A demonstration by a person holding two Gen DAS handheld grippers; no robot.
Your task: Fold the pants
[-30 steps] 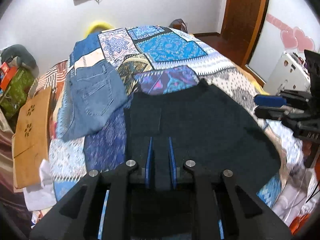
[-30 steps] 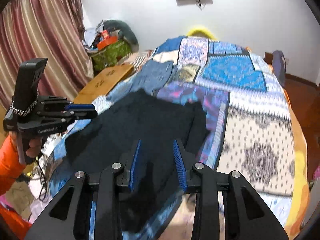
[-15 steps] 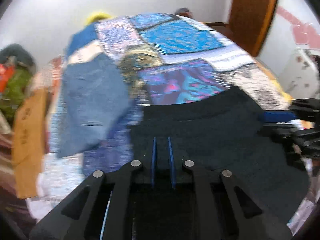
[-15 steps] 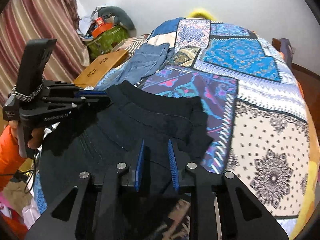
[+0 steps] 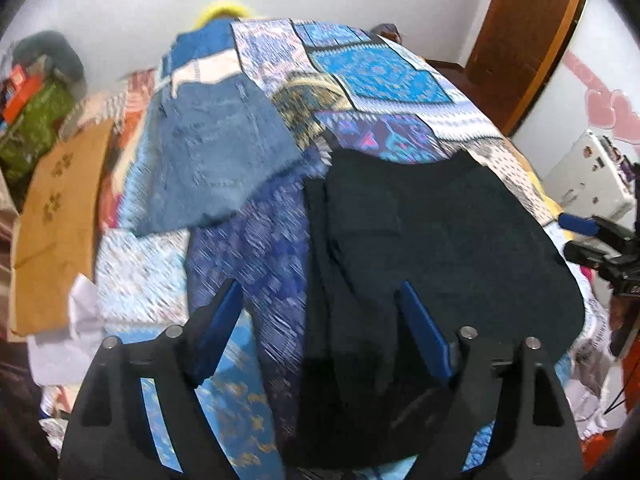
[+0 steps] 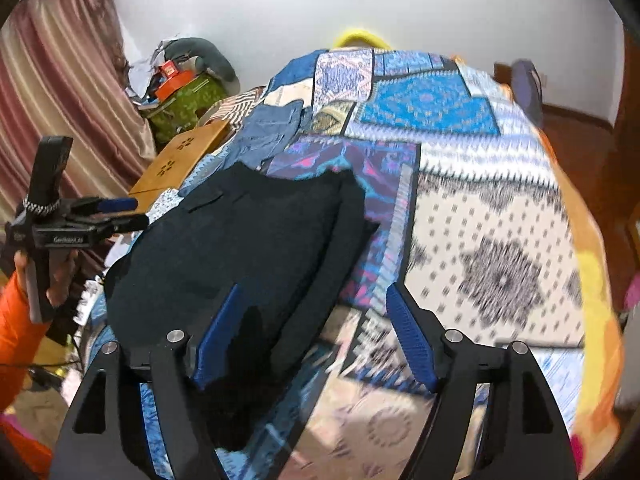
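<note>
Dark navy pants (image 5: 432, 240) lie folded flat on the patchwork bedspread (image 5: 380, 68), near the bed's front edge. They also show in the right wrist view (image 6: 240, 248). My left gripper (image 5: 320, 308) is open and empty, its jaws wide apart over the pants' left front edge. My right gripper (image 6: 312, 308) is open and empty above the pants' right front edge. The left gripper shows from the side in the right wrist view (image 6: 116, 212), and the right gripper at the right edge of the left wrist view (image 5: 580, 232).
Folded blue jeans (image 5: 216, 152) lie on the bed beyond the dark pants. A wooden board (image 5: 56, 216) leans at the bed's left side. A wooden door (image 5: 520, 36) and a white appliance (image 5: 588, 176) stand on the right.
Both grippers have opened and let go of the dark pants, which now lie flat on the bed. Both have drawn back a little.
</note>
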